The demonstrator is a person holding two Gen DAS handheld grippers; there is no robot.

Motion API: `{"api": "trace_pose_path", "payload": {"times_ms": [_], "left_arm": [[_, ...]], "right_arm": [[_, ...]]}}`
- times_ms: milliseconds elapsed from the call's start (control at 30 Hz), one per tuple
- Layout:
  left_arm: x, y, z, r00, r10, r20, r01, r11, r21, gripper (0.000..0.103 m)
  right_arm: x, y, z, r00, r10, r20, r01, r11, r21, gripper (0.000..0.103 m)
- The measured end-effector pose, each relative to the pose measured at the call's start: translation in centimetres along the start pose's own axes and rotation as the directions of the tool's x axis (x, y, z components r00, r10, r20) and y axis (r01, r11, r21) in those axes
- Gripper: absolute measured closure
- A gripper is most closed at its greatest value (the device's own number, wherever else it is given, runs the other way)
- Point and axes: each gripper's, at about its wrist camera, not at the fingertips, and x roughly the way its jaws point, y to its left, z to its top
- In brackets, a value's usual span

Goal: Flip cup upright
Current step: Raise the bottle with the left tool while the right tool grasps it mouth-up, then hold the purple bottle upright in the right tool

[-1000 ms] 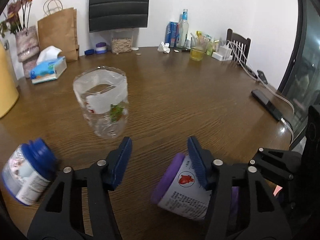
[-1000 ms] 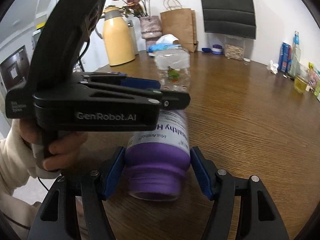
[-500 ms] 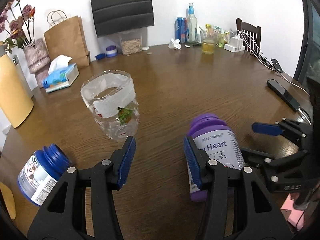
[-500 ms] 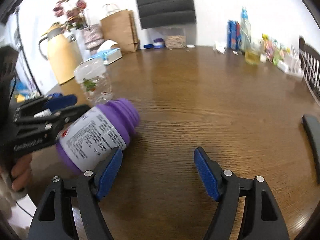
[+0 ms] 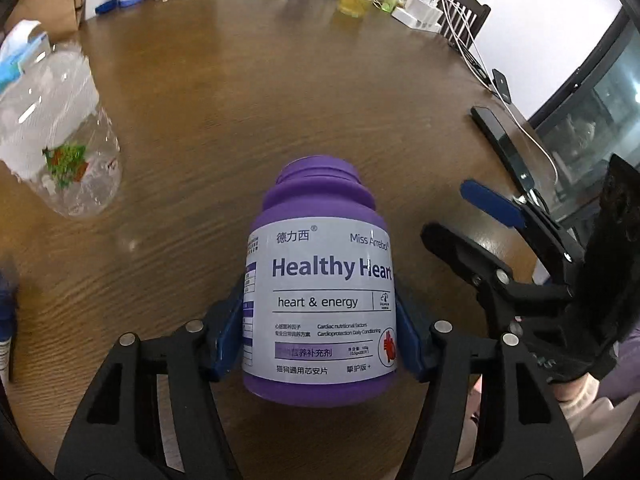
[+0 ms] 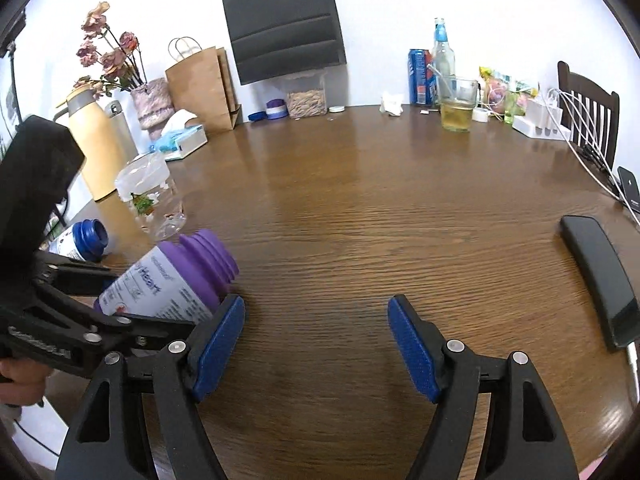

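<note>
A purple bottle with a white "Healthy Heart" label sits between the blue pads of my left gripper, which is shut on its body. In the right wrist view the purple bottle is tilted, its threaded neck pointing up and to the right, low over the wooden table. Whether its base touches the wood is hidden. My right gripper is open with nothing between its fingers, just right of the bottle. The left wrist view shows that right gripper at the right.
A clear plastic jar stands behind the bottle on the left, and a blue-capped bottle lies beside it. A yellow flask and a tissue box are further back. A black phone lies at the right near cables.
My right gripper let go of the purple bottle and drew off to the right. My left gripper closed on it, and the bottle's neck has swung upward, away from the left camera.
</note>
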Motion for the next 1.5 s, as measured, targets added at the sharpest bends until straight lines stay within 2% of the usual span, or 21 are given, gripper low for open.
{"api": "trace_pose_path", "payload": {"times_ms": [133,200,300,367,400,467,533,600,667,700,733,800,833,867,933,1067,1167,1200,1300,1400,1500], "left_arm": [[-1.7,-0.4,0.6,0.994,0.012,0.110,-0.012,1.000,-0.006,0.044],[-2.9,-0.7,1.2,0.983,0.033,0.179,-0.035,0.999,0.007,0.044],[-5.9,-1.6,2.4,0.952,0.066,0.300,-0.082,0.996,0.041,0.044],[-8.0,-2.1,3.0,0.914,0.067,0.399,-0.109,0.991,0.083,0.044],[-8.8,-2.6,3.2,0.887,0.075,0.455,-0.134,0.986,0.099,0.044],[-10.7,-3.2,3.1,0.816,0.116,0.566,-0.215,0.970,0.112,0.043],[-11.8,-3.8,3.0,0.768,0.105,0.632,-0.254,0.955,0.150,0.044],[-12.3,-4.4,2.6,0.720,0.092,0.688,-0.292,0.939,0.181,0.044],[-12.5,-4.8,2.4,0.674,0.087,0.734,-0.338,0.919,0.201,0.044],[-12.6,-4.7,2.4,0.663,0.086,0.743,-0.348,0.915,0.205,0.044],[-12.4,-4.5,2.5,0.660,0.074,0.748,-0.349,0.912,0.218,0.044],[-12.0,-4.4,3.0,0.662,0.078,0.745,-0.359,0.906,0.224,0.044],[-11.8,-4.1,3.2,0.665,0.083,0.742,-0.363,0.905,0.224,0.044],[-11.3,-4.0,3.6,0.669,0.079,0.739,-0.360,0.904,0.229,0.043],[-11.3,-3.0,3.9,0.682,0.080,0.727,-0.352,0.907,0.230,0.043],[-10.8,-1.5,5.8,0.723,0.065,0.688,-0.326,0.910,0.256,0.039],[-10.5,-0.4,7.9,0.751,0.051,0.658,-0.289,0.922,0.259,0.034],[-10.5,0.2,8.7,0.757,0.029,0.652,-0.265,0.927,0.267,0.029],[-10.0,2.1,10.8,0.783,-0.023,0.622,-0.188,0.944,0.272,0.019],[-8.0,4.0,11.7,0.802,-0.051,0.595,-0.119,0.963,0.243,0.012],[-7.5,3.9,11.1,0.788,-0.013,0.615,-0.160,0.961,0.225,0.011]], "right_arm": [[-0.6,-0.6,0.4,0.999,0.038,0.021,-0.039,0.999,0.022,0.024],[-0.8,-1.2,1.6,0.995,0.098,0.031,-0.100,0.994,0.050,0.024],[-1.5,-1.6,4.6,0.987,0.148,0.070,-0.151,0.987,0.053,0.024],[-2.5,-1.6,7.2,0.970,0.210,0.126,-0.217,0.975,0.039,0.024],[-3.0,-1.6,9.0,0.951,0.265,0.160,-0.274,0.961,0.035,0.024],[-3.6,-1.6,11.8,0.914,0.357,0.191,-0.370,0.929,0.034,0.018],[-3.8,-1.5,14.5,0.869,0.453,0.200,-0.468,0.883,0.033,0.017],[-3.4,-1.2,16.7,0.801,0.565,0.199,-0.583,0.811,0.043,0.017],[-1.8,-0.8,18.1,0.730,0.668,0.141,-0.681,0.728,0.076,0.017],[-0.6,-0.5,18.7,0.688,0.718,0.106,-0.725,0.679,0.111,0.017],[0.2,-0.1,18.9,0.663,0.743,0.092,-0.748,0.651,0.132,0.017],[1.9,0.6,19.5,0.603,0.794,0.074,-0.793,0.588,0.160,0.017],[2.5,0.8,19.6,0.584,0.808,0.073,-0.807,0.568,0.162,0.020],[3.2,1.3,19.7,0.574,0.817,0.057,-0.813,0.560,0.162,0.038],[3.4,1.8,19.5,0.596,0.800,0.069,-0.800,0.584,0.139,0.038],[3.4,2.8,20.1,0.682,0.728,0.067,-0.732,0.679,0.064,0.038],[4.2,2.8,21.0,0.782,0.618,0.080,-0.621,0.784,0.001,0.038],[4.2,3.1,21.3,0.829,0.549,0.106,-0.548,0.836,-0.045,0.038],[4.6,4.6,21.6,0.912,0.375,0.164,-0.347,0.921,-0.176,0.038],[5.7,6.2,20.8,0.954,0.237,0.183,-0.184,0.946,-0.268,0.039],[6.9,6.4,20.3,0.954,0.263,0.144,-0.219,0.939,-0.267,0.039]]}}
